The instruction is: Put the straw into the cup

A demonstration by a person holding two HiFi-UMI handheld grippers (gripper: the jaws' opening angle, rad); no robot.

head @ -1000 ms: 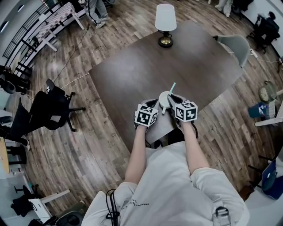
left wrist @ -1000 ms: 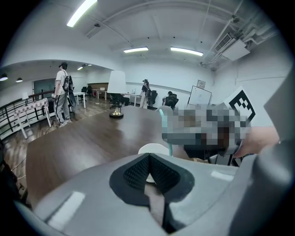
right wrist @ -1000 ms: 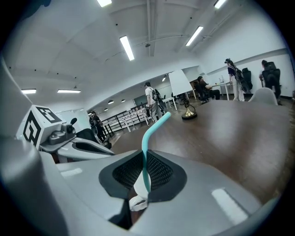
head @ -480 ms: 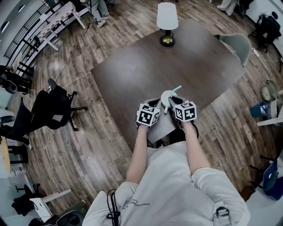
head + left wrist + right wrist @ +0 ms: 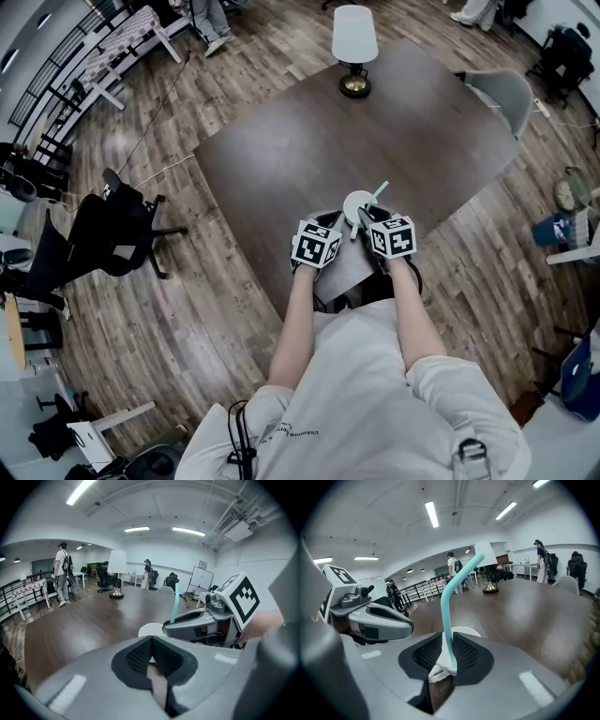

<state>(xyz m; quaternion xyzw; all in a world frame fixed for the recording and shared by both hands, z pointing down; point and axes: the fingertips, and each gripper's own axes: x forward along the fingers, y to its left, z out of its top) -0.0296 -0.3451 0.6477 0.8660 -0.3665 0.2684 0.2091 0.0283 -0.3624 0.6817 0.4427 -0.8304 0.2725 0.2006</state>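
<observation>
A white cup (image 5: 356, 202) stands on the dark wooden table (image 5: 309, 141) near its front edge; its rim (image 5: 151, 630) shows just past the left jaws. My right gripper (image 5: 367, 217) is shut on a teal bendy straw (image 5: 449, 606), which has white paper around its lower end. The straw (image 5: 377, 193) points up and away, beside and above the cup's right side. My left gripper (image 5: 330, 225) sits just left of the cup, jaws closed together with nothing clearly between them. The right gripper (image 5: 187, 624) and the straw (image 5: 175, 604) also show in the left gripper view.
A table lamp (image 5: 354, 42) with a white shade stands at the table's far edge. A pale chair (image 5: 502, 94) is at the far right corner and a black office chair (image 5: 103, 230) is on the floor to the left. People (image 5: 62, 573) stand in the background.
The straw's upper end has swung slightly to the right beside the cup. Both grippers have hardly moved.
</observation>
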